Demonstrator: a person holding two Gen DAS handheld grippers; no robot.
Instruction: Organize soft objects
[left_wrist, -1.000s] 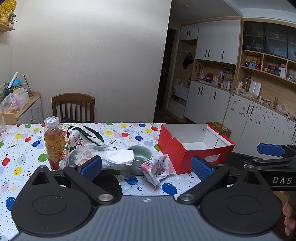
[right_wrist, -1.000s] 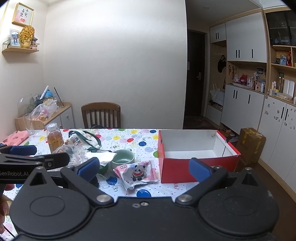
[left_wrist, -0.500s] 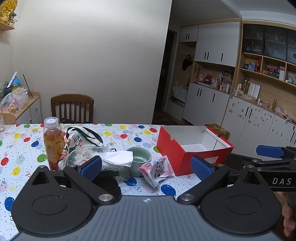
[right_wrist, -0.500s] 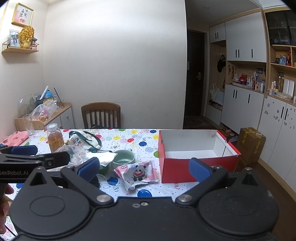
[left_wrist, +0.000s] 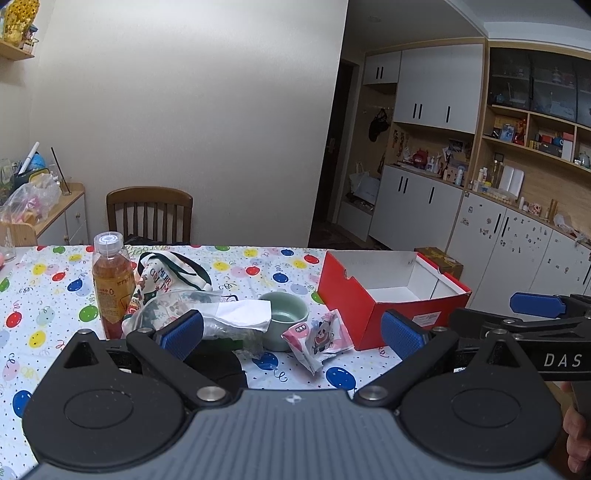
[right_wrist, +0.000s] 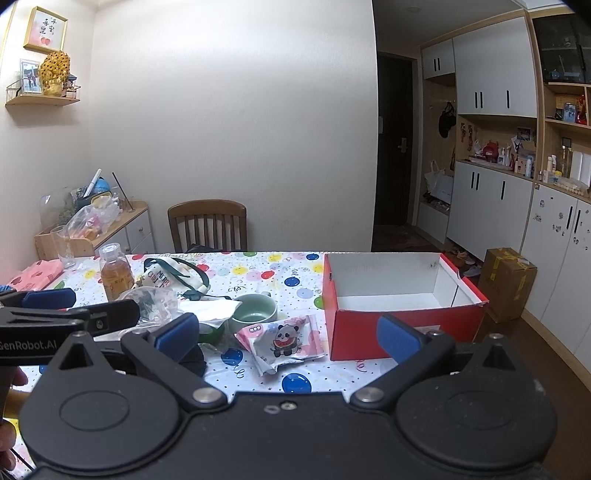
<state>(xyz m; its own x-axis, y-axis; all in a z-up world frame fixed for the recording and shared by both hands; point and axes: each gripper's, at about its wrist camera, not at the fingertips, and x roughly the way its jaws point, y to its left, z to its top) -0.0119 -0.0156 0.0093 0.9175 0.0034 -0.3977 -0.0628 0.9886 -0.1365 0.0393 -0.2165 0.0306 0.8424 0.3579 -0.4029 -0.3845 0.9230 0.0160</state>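
Item count, desk (right_wrist: 258, 269) and surroundings:

- Red open-top box (right_wrist: 402, 325): one, right of centre.
- Green ceramic cup (right_wrist: 253, 314): one, centre.
- Pink panda-print packet (right_wrist: 282, 339): one, lower centre.
- Bottle of amber drink (right_wrist: 115, 275): one, left of centre.
- White printed pouch with green strap (right_wrist: 166, 275): one, beside the bottle.
- Crumpled clear plastic bag (left_wrist: 173, 302): one, left of the cup.
- White tissue sheet (left_wrist: 242, 312): one, touching the cup.
- Wooden chair (right_wrist: 207, 225): one, behind the desk.
- Cardboard carton (right_wrist: 508, 282): one, on the floor at right.
- Drinking glass (right_wrist: 63, 245): one, far left.
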